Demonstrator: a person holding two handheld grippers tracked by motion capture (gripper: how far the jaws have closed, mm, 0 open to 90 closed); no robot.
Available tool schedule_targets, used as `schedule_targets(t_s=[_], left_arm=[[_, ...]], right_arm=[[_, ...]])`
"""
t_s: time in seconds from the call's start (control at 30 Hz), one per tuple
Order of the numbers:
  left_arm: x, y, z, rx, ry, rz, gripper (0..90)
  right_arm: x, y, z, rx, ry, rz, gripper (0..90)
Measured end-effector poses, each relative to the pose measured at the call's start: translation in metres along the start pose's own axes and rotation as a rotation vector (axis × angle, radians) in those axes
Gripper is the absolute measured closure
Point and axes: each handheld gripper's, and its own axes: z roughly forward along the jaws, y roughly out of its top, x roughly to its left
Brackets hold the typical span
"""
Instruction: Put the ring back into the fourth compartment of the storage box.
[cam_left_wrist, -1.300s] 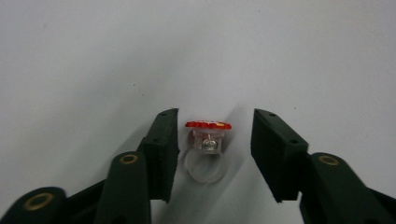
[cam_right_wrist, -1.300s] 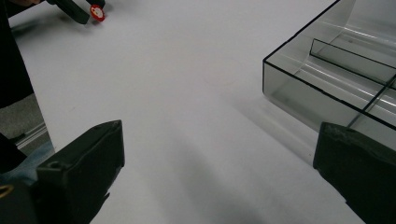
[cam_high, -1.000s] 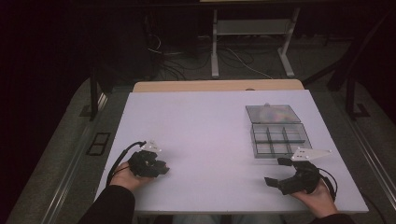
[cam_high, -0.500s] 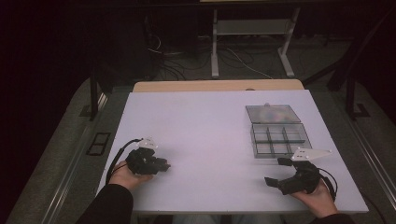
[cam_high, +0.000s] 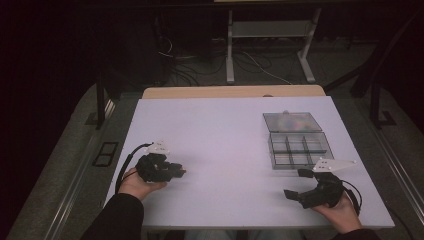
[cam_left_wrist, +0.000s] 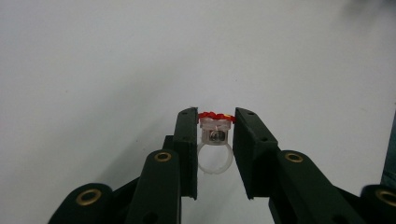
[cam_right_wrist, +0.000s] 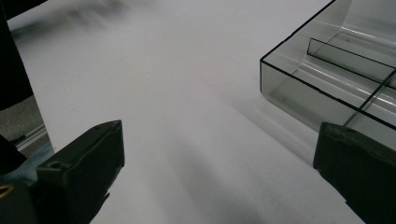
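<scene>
White tabletop (cam_high: 225, 140) spread under both my grippers, bare across its middle. My left gripper (cam_left_wrist: 214, 122) sat at the near left of the table, and in its own view I saw its jaws drawn close together on a small clear plastic ring (cam_left_wrist: 215, 142) with a red top. The jaw faces pressed the ring's head from either side, while the clear band hung below between them, just above the table surface. In the high view the ring was too small for me to make out at the left gripper (cam_high: 172, 171).

My right gripper (cam_high: 299, 184) rested at the near right, with its jaws spread wide and nothing between them. From its own camera I saw one jaw near each bottom corner, with bare table in the gap. A clear compartment box (cam_high: 299, 149) lay just beyond it on the right side of the table, with its lid (cam_high: 292, 121) folded open on the far side. The nearest compartment (cam_right_wrist: 327, 88) looked empty to me; the lid showed a blurred patch of colour I could not identify.
</scene>
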Motion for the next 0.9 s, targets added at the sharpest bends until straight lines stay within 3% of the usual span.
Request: schedule_targets(t_s=[0.9], left_arm=[[-0.011,0.051,0.011,0.011,-0.040,0.092,70.1]], right_arm=[[0.000,0.000,0.000,-0.001,0.003,0.000,1.4]])
